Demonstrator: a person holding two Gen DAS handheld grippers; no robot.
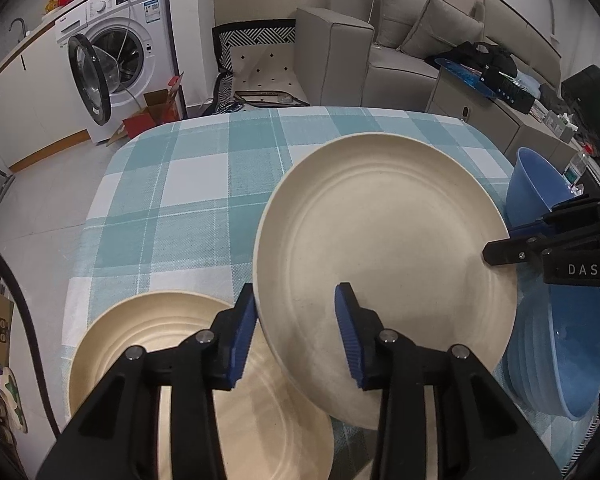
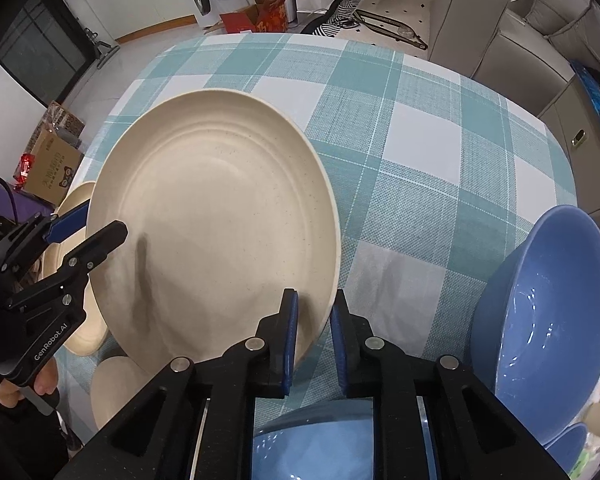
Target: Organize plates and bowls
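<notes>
Cream plate (image 2: 216, 216) lifted over checked tablecloth (image 2: 420, 152), rim clamped between right gripper (image 2: 314, 332) pads; left gripper (image 1: 296, 332) straddling opposite rim (contact unclear), blue bowl (image 2: 548, 312) right of plate.

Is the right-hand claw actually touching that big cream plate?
Touching. In the right wrist view the right claw has its blue pads closed on the rim of the cream plate, one pad on each side, with no gap showing.
</notes>
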